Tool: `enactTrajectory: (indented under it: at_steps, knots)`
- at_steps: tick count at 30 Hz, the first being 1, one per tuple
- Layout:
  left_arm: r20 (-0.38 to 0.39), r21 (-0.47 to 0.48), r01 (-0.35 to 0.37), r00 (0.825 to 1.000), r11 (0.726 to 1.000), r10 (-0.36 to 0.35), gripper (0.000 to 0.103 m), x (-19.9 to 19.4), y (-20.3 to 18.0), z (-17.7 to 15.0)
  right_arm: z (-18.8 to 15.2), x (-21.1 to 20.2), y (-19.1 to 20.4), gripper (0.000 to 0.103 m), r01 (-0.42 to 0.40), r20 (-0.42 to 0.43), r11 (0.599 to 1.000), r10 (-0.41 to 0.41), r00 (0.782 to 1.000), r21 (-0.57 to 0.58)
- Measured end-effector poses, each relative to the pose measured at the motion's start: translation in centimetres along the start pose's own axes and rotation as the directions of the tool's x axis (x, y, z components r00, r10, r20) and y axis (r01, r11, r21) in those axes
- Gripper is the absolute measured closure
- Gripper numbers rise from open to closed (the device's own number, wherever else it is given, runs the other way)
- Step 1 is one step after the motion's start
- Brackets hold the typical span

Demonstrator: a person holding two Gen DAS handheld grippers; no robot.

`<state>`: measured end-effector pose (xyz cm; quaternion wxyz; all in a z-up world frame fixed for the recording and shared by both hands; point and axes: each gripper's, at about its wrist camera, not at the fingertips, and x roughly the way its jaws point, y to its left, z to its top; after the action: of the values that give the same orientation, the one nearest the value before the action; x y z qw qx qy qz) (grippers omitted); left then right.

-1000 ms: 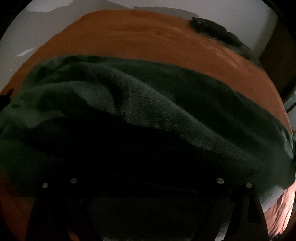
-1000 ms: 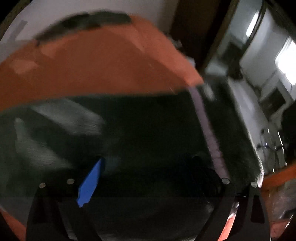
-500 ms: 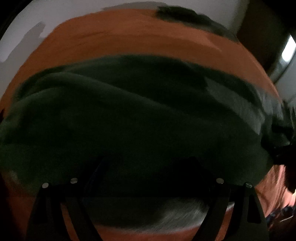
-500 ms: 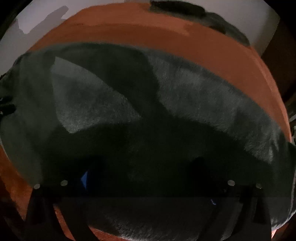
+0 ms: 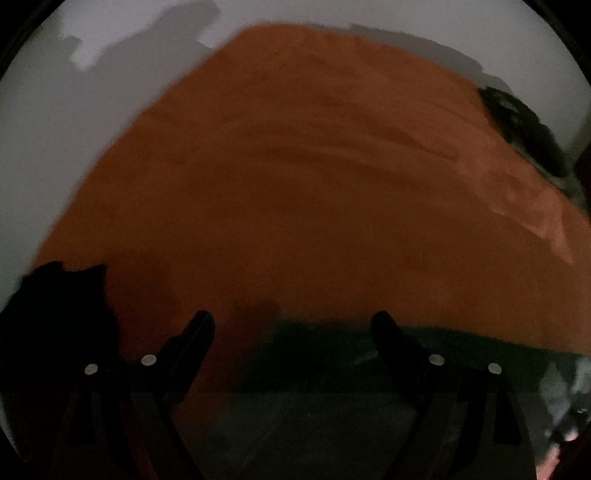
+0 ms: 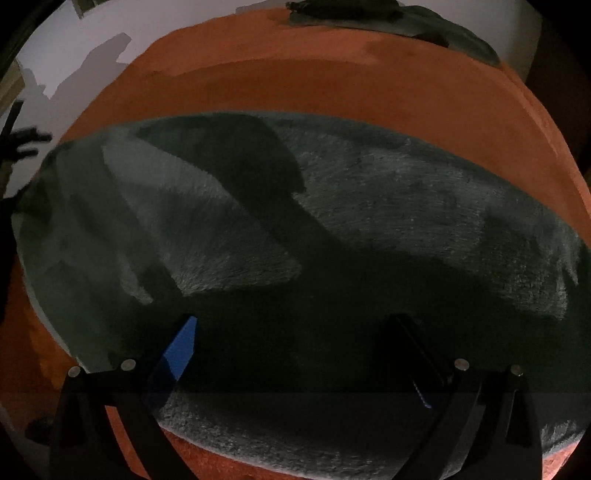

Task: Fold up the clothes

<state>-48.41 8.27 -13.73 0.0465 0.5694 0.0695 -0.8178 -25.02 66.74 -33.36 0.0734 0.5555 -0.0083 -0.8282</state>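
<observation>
Closing with nothing between its fingers, the left tool point(image 5: 291, 325) risked missing the dark green fleece garment point(image 6: 295, 229); the right tool point(image 6: 295, 332) stood open above it.

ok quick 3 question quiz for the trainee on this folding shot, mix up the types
1. True or false: the right gripper is clamped on the dark green fleece garment.
2. The cover under the garment is: A white, B orange, C blue.
3. Fill in: a second dark garment lies at the cover's ____ edge.

Key: 1 false, its jaws stand wide open above the fleece. 2 B, the orange cover. 3 far.
</observation>
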Motion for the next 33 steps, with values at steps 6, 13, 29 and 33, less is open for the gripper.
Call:
enactTrajectory:
  at_steps: [6,13,29,33]
  knots:
    - [-0.096,0.091,-0.026,0.995,0.996,0.035,0.074,3.2,-0.7,-0.2,-0.6,-0.3,-0.4,0.001,-0.001,-0.001,1.0,0.001,1.0,0.009]
    - [0.013,-0.072,-0.073,0.997,0.995,0.075,0.098,1.5,3.4,-0.5,-1.0,-0.3,-0.5,0.001,0.015,0.003,1.0,-0.015,1.0,0.017]
    - [-0.041,-0.002,0.103,0.994,0.995,-0.103,0.073,2.2,7.0,-2.4,0.7,0.5,-0.7,0.0,0.018,0.002,1.0,-0.018,1.0,0.025]
    - [0.096,0.007,-0.038,0.995,0.999,0.037,0.09,0.9,7.0,-2.9,-0.2,-0.1,-0.2,0.0,0.018,0.003,1.0,-0.018,1.0,0.025]
